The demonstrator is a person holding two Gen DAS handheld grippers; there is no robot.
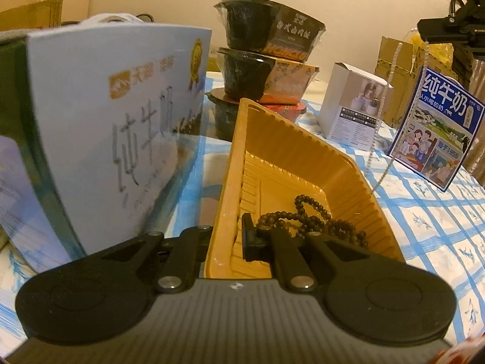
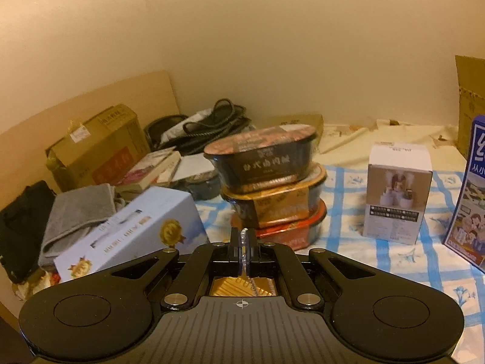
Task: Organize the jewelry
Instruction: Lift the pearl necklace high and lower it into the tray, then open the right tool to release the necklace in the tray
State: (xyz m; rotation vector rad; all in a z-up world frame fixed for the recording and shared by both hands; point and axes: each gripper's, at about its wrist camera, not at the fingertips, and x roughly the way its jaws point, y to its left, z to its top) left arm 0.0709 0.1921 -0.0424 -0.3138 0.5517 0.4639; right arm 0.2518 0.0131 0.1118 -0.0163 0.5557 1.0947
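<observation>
A ribbed yellow plastic tray (image 1: 303, 151) lies on the blue-checked cloth. A dark wooden bead strand (image 1: 315, 218) is coiled in its near end. My left gripper (image 1: 225, 239) is shut on the tray's near left wall, one finger inside, one outside. My right gripper (image 2: 243, 242) is shut on a clear crystal bead necklace (image 2: 243, 244). In the left wrist view that gripper (image 1: 436, 30) is high at the right, and the necklace (image 1: 379, 115) hangs from it in a long loop down past the tray's right rim. A bit of tray (image 2: 242, 286) shows below the right gripper.
A pale blue milk carton (image 1: 106, 127) lies close on the tray's left. Stacked instant-meal bowls (image 1: 266, 60) stand behind the tray, a white box (image 1: 351, 106) and a dark blue milk carton (image 1: 436, 127) to the right. Cardboard boxes (image 2: 97, 145) and cloths fill the far left.
</observation>
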